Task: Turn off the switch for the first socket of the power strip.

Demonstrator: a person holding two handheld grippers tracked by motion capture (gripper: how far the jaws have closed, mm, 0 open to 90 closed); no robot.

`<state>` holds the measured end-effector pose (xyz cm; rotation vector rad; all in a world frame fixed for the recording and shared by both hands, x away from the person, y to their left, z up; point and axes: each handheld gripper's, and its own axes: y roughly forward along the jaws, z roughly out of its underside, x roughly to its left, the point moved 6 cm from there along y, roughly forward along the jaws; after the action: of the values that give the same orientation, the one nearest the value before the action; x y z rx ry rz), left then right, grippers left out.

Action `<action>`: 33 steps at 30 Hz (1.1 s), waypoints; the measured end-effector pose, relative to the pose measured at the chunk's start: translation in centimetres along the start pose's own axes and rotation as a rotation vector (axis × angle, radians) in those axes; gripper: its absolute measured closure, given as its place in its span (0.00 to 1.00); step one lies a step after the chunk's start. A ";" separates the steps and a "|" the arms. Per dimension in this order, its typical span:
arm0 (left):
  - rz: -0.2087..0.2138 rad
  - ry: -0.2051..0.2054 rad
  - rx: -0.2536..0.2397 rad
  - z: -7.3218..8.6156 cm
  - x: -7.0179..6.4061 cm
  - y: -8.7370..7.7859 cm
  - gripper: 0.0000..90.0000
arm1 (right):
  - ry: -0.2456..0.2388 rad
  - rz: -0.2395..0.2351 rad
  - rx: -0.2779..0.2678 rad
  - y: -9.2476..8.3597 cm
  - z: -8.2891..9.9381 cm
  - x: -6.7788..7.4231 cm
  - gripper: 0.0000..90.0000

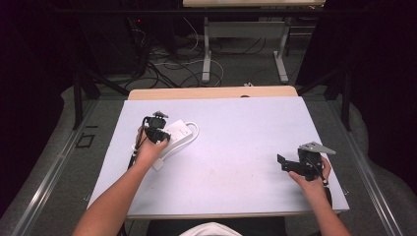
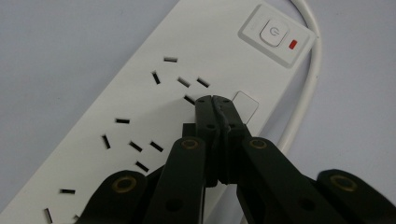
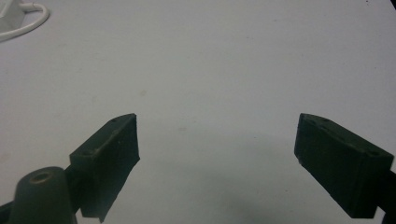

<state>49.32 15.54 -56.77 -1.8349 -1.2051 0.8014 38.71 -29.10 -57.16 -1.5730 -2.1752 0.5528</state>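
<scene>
A white power strip lies on the left part of the table, with its white cable looping at the far end. In the left gripper view the power strip shows several socket slots, a push switch and a red indicator. My left gripper is shut with nothing between its jaws. Its tips hang right over the strip's face beside a socket; I cannot tell whether they touch. From above, the left gripper points down onto the strip. My right gripper stands open over bare table, also at the right.
A pale grey mat covers the table, with a wooden edge at the far side. The strip's cable curls in the right gripper view's far left corner. Behind the table stand another table's legs and loose floor cables.
</scene>
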 end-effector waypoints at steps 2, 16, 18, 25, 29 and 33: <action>0.003 -0.005 -0.002 0.0 0.0 0.0 1.00 | -0.001 -0.001 0.000 0.0 0.0 0.0 0.14; 0.010 -0.036 -0.011 -0.1 0.0 0.1 1.00 | 0.007 0.007 -0.004 -0.1 0.0 -0.2 0.14; 0.010 -0.033 -0.008 -0.1 0.1 0.0 1.00 | 0.011 0.005 -0.003 -0.1 0.0 -0.2 0.15; 0.020 -0.036 -0.012 -0.2 0.1 -0.2 1.00 | 0.005 -0.003 -0.004 0.0 -0.1 -0.2 0.15; 0.020 -0.038 -0.019 -0.2 0.0 -0.5 1.00 | 0.003 -0.003 -0.005 0.0 -0.1 -0.2 0.15; 0.023 -0.026 -0.028 -0.2 -0.2 -0.7 1.00 | 0.010 0.000 -0.005 -0.1 -0.1 -0.1 0.15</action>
<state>49.08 15.50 -56.06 -1.8690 -1.2199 0.8277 38.73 -29.23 -56.99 -1.5748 -2.1709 0.5389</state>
